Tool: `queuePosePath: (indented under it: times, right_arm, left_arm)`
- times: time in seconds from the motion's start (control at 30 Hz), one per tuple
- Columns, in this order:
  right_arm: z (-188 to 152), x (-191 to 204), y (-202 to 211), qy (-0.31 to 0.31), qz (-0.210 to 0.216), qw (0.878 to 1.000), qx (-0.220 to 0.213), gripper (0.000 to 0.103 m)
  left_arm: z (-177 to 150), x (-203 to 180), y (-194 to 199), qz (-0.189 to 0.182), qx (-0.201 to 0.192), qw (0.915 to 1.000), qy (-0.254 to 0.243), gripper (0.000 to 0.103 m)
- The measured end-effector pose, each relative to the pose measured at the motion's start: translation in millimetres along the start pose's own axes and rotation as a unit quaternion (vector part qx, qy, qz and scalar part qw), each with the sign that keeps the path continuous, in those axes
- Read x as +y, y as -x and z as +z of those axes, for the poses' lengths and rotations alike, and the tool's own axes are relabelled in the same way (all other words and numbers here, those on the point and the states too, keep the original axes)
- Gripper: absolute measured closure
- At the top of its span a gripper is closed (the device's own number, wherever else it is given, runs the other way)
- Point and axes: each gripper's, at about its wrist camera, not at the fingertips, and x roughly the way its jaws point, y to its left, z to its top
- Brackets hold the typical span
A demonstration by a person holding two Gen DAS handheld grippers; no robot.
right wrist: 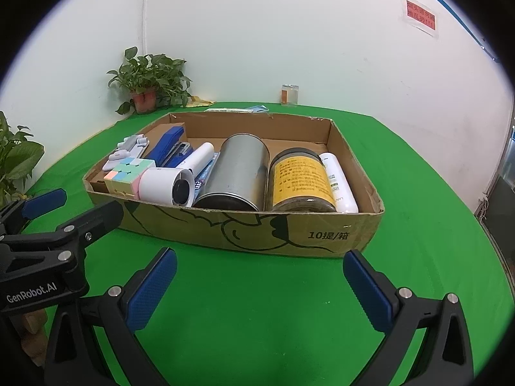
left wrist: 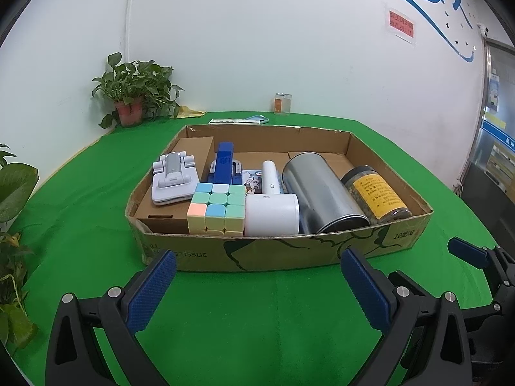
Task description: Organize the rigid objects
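The shallow brown cardboard box (left wrist: 283, 254) sits on the green cloth surface (left wrist: 257, 321), at 12 o'clock from both grippers. Inside lie a pastel puzzle cube (left wrist: 215, 209), a white hair dryer (left wrist: 273, 209), a shiny metal can (right wrist: 236, 173) and a yellow-label jar (right wrist: 301, 181). The left gripper (left wrist: 257, 289) and right gripper (right wrist: 259, 289) have fingers wide apart, holding nothing.

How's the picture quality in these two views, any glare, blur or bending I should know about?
Left wrist view: even, soft lighting, sharp throughout, but the fisheye bows the cardboard box and the table edge; a mild sheen runs along the metal can. Right wrist view: same bending, dark corners around the image circle, and the can looks duller, with no harsh glare.
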Motion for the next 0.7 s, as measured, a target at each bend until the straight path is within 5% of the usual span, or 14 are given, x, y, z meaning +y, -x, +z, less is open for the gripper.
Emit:
queuePosePath:
  times: [0.7]
  right_arm:
    - [2.7, 1.1, -4.4, 0.009, 0.002, 1.0, -0.001, 0.0]
  left_arm:
    - [4.0, 4.8, -5.2, 0.009, -0.013, 0.9998, -0.008, 0.0]
